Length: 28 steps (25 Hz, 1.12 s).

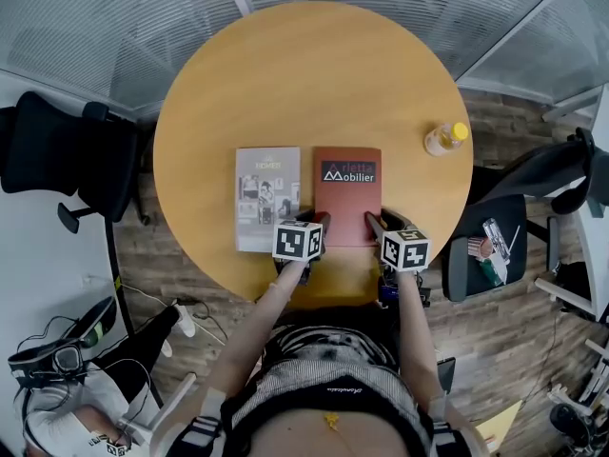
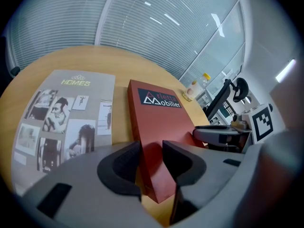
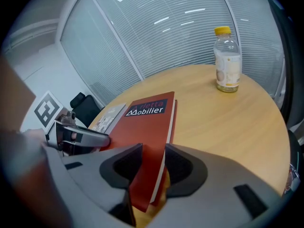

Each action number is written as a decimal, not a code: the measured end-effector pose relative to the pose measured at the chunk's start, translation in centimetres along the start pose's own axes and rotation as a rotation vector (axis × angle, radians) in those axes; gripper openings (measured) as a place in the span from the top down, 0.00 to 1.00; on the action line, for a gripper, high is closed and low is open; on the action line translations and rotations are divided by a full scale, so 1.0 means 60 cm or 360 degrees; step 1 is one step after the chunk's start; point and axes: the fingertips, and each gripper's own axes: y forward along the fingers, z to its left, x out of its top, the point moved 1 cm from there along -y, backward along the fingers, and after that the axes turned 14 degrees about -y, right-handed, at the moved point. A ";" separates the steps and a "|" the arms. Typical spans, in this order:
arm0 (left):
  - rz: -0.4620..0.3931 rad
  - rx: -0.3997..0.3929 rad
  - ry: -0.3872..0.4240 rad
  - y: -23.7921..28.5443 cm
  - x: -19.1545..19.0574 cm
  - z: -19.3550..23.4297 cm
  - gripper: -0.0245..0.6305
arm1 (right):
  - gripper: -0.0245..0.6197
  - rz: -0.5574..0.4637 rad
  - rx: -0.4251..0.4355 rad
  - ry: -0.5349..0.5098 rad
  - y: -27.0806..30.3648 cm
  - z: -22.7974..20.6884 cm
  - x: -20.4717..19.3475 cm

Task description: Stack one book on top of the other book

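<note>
Red book (image 1: 347,198) beside grey book (image 1: 267,198), round wooden table (image 1: 314,74), wood floor (image 1: 514,341).

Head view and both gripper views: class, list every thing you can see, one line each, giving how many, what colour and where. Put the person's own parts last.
table: one, round, light wood, centre of the head view
red book: one, red, on the table's near side, right of the grey book
grey book: one, grey with photos on its cover, flat on the table
bottle: one, clear with a yellow cap, upright near the table's right edge
chairs: at least two, black, on the floor left and right of the table
left gripper: one, grey, closed on the red book's near left corner
right gripper: one, grey, closed on the red book's near right corner
</note>
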 end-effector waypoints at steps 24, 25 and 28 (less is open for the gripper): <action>-0.0103 0.0022 -0.0012 -0.035 -0.009 -0.034 0.73 | 0.72 -0.0013 -0.0041 -0.0086 -0.046 0.009 0.013; -0.0111 0.0022 -0.0011 -0.038 -0.009 -0.038 0.73 | 0.72 -0.0016 -0.0042 -0.0086 -0.050 0.009 0.014; -0.0124 0.0025 0.0001 -0.045 -0.013 -0.049 0.73 | 0.72 -0.0018 -0.0047 -0.0103 -0.063 0.009 0.014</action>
